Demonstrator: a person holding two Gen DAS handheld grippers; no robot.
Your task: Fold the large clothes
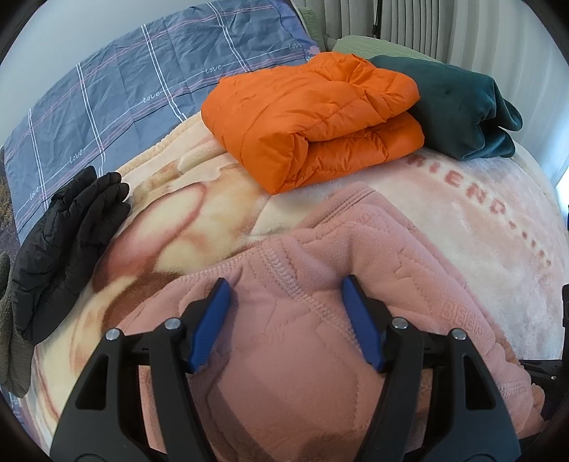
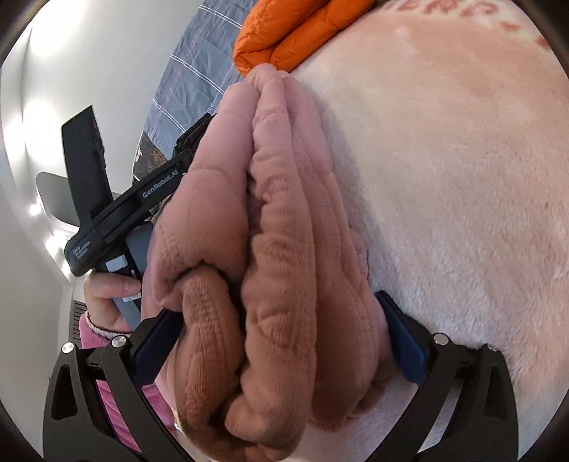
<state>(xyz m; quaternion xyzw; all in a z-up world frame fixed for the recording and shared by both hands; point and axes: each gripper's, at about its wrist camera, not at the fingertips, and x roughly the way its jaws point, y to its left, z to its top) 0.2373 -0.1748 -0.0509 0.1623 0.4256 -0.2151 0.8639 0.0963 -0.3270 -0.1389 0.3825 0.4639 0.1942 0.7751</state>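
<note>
A thick, folded pink fleece garment (image 1: 302,320) rests on the pale pink plush blanket (image 1: 462,220) covering the bed. My left gripper (image 1: 286,284) is shut on one end of the bundle, its blue pads (image 1: 209,320) pressing into the fleece from both sides. At the other end my right gripper (image 2: 274,305) is shut on the stacked layers of the same garment (image 2: 277,231), whose folds bulge between the pads (image 2: 402,341). In the right wrist view the left gripper's black body (image 2: 142,199) and the hand (image 2: 106,298) holding it appear on the left.
A folded orange puffer jacket (image 1: 313,117) and a dark teal garment (image 1: 462,106) lie behind the bundle. A black jacket (image 1: 67,241) sits at the left edge. A grey checked sheet (image 1: 142,78) covers the far side. The orange jacket (image 2: 284,32) also shows at the top.
</note>
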